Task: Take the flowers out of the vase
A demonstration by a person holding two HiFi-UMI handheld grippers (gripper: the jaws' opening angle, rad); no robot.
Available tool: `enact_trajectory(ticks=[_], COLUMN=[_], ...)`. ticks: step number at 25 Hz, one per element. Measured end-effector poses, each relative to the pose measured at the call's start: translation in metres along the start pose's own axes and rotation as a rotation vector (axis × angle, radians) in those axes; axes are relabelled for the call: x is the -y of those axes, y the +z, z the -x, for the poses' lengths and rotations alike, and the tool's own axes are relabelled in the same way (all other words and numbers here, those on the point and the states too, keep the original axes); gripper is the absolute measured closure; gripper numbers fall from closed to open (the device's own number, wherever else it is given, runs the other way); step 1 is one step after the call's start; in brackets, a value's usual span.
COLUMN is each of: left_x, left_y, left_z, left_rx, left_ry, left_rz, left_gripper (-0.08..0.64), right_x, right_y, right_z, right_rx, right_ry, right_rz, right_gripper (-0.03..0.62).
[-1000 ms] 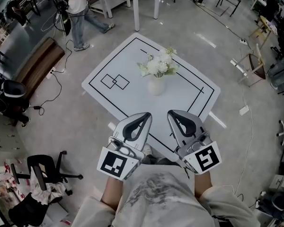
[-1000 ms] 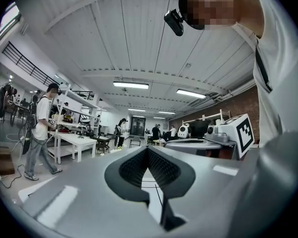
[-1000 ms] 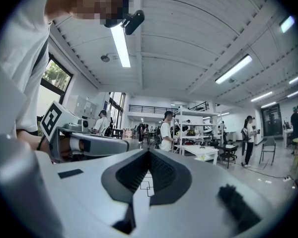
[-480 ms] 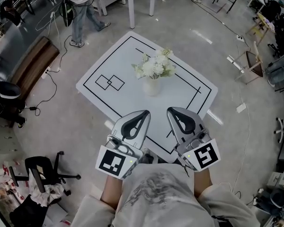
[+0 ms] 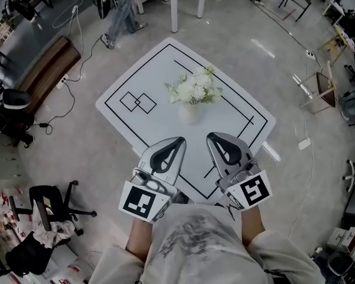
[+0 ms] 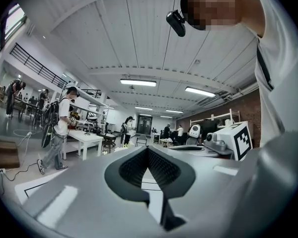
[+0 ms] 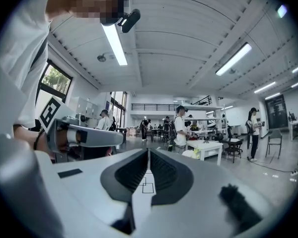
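Both grippers have closed in a little on the vase since a second ago, and the person in jeans point(image 5: 123, 7) at the top of the head view has walked further off toward the upper edge.

Seen from the head view, the left gripper point(image 5: 179, 140) and the right gripper point(image 5: 211, 136) are held side by side just in front of the person's chest, pointing level over the near corner of the white square bench point(image 5: 160, 70) marked with black lines. Each carries its cube with square black-and-white markers, the left cube point(image 5: 143, 201) and the right cube point(image 5: 253, 191), near the wrists.

In the left gripper view the jaws of the left gripper point(image 6: 148, 148) meet at their tips with nothing between them. The right gripper view shows the same for the right gripper point(image 7: 148, 150): jaws together, empty.

A small white rounded vase point(image 5: 189, 112) stands upright near the middle of the bench, well apart from both grippers. The bunch of white flowers with green leaves point(image 5: 194, 89) sits in its mouth, untouched.
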State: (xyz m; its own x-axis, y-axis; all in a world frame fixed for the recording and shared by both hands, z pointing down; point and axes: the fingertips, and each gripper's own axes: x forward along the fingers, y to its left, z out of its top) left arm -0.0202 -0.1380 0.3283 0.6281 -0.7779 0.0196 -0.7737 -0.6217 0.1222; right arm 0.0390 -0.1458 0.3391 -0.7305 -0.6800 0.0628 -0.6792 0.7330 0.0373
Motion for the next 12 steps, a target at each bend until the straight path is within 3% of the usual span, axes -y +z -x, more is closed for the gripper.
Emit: enact_trajectory(ticks=[4,12], left_x=[-0.003,-0.022], left_y=[-0.011,-0.033], left_z=[-0.005,-0.02], left_rx=[-0.034,-0.032], left_ry=[0.023,0.081], left_rz=[0.031,0.02], left_gripper=[0.552,0.551], right_x=[0.006,0.013], right_y=[-0.01,-0.022], right_z=[-0.004,-0.008], right_rx=[-0.011,-0.037], right_ry=[0.022,0.054], right_rz=[-0.013,-0.02], right_gripper=[0.574,0.534])
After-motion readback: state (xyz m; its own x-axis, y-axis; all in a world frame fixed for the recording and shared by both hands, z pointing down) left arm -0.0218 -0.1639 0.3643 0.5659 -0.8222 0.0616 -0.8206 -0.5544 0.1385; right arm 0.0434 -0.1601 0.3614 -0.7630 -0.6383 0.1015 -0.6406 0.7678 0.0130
